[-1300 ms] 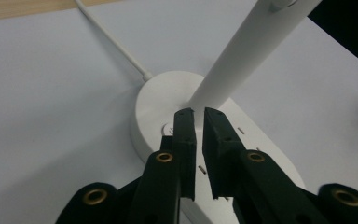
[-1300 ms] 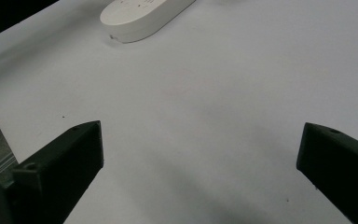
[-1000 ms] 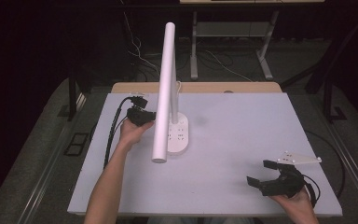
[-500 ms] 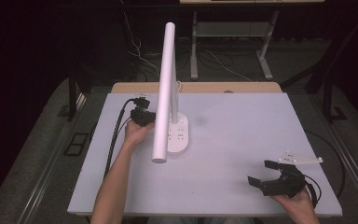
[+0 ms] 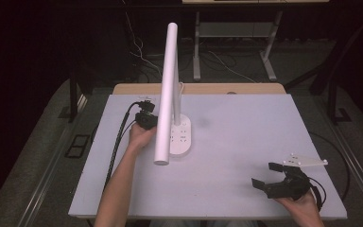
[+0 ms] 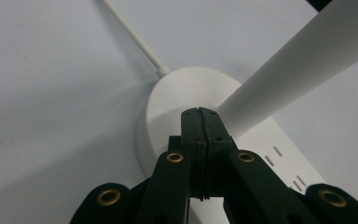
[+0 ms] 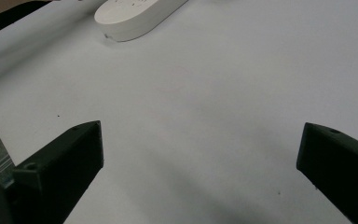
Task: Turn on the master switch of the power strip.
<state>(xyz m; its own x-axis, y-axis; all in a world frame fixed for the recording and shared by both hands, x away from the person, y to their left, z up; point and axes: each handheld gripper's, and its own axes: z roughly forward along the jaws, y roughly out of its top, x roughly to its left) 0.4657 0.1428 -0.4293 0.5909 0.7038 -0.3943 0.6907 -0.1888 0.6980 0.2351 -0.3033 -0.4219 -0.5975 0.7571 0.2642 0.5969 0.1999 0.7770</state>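
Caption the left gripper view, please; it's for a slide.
Shut left claw poised at the white lamp base, beside its slanted arm.

1. The left forearm (image 5: 118, 189) reaches up from the bottom edge, hand wrapped around the left gripper (image 5: 146, 119).
2. Its jaws are pressed together with nothing between them.
3. The right gripper (image 5: 269, 177) sits low at the right, jaws spread wide.

A lab-like test room: bare white table (image 5: 246, 142), dark surroundings, loose cables (image 5: 142, 52) on the floor behind.
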